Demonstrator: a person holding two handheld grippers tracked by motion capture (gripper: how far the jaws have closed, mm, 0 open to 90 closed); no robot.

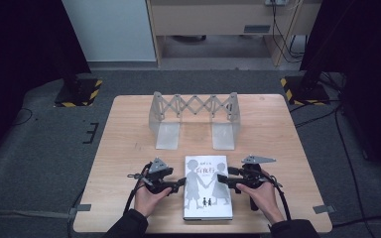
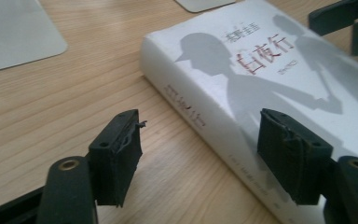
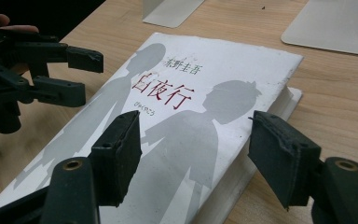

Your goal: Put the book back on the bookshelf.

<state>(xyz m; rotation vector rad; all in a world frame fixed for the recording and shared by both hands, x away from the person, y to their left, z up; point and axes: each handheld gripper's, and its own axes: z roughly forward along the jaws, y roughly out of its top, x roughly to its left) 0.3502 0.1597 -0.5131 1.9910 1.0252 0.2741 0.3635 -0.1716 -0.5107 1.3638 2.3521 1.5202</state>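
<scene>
Item: book (image 1: 208, 187), flat on table (image 1: 129, 148); L gripper (image 1: 178, 182) and R gripper (image 1: 223, 179) flank it, jaws released, gripping nothing. Step, prob.: approach to grasp. Next: close on the book's edges, lift toward rack (image 1: 194, 119).

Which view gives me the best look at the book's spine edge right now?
The left gripper view: the book lies with its printed spine running diagonally between that gripper's open jaws. The high view shows the book flat from above, cover alone. The right gripper view shows the cover and the page edge on the other side.
</scene>
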